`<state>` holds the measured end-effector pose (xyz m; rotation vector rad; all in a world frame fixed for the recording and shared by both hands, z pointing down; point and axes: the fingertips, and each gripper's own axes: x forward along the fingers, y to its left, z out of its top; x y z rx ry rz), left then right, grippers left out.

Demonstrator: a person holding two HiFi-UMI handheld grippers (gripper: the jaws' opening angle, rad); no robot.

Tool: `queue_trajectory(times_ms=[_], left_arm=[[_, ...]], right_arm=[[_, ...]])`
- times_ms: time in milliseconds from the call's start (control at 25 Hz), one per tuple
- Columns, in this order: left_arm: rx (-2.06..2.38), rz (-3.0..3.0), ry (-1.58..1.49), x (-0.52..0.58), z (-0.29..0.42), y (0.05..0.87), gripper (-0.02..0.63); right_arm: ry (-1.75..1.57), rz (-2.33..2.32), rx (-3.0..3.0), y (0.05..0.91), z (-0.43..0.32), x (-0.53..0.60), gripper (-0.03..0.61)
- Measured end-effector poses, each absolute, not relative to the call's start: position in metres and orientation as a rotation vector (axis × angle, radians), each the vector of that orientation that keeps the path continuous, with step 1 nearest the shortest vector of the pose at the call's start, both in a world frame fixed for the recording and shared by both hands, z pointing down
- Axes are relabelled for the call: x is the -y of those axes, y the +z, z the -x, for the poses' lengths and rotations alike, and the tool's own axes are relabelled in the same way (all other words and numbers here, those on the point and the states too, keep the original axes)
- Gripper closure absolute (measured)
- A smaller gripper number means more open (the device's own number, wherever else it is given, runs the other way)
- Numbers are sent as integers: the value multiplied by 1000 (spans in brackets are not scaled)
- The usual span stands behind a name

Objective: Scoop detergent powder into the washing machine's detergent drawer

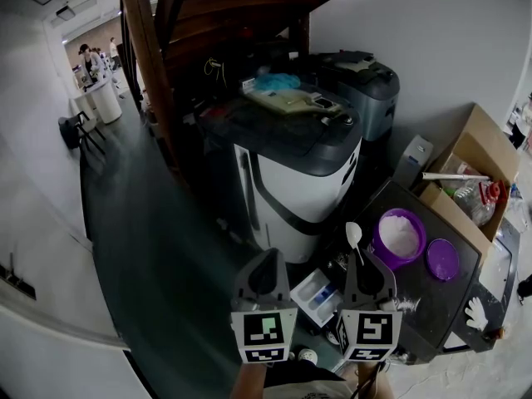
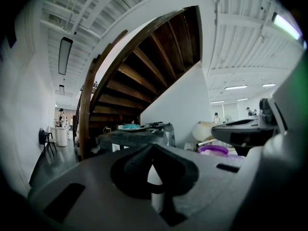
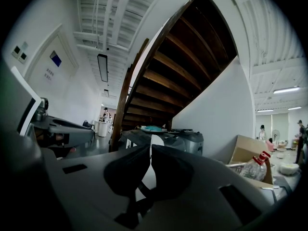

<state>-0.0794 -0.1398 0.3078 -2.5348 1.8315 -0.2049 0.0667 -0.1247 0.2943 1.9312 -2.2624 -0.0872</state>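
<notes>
In the head view my right gripper (image 1: 363, 254) is shut on the handle of a white spoon (image 1: 353, 234), whose bowl points up and away, over the near edge of a black table (image 1: 432, 306). The spoon's bowl (image 3: 157, 139) shows just above the shut jaws in the right gripper view. An open purple tub of white detergent powder (image 1: 399, 238) stands right of the spoon, its purple lid (image 1: 442, 258) beside it. The white detergent drawer (image 1: 318, 296) stands pulled out between the two grippers, below the washing machine (image 1: 291, 181). My left gripper (image 1: 268, 254) is shut and holds nothing.
A second grey machine (image 1: 366, 90) stands behind the first. An open cardboard box (image 1: 478, 152) with a plastic bottle (image 1: 474, 198) sits at the right. A white glove (image 1: 476, 312) lies on the table's corner. Dark wooden stairs (image 1: 150, 73) rise at the left.
</notes>
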Motion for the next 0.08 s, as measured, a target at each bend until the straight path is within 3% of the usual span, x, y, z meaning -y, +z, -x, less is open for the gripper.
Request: queue_trajectory(times_ms=[80], left_arm=[[-1832,2535,-203,141,80,307,612]], right_arm=[[-105,-1948,2275,295,-68,126,557]])
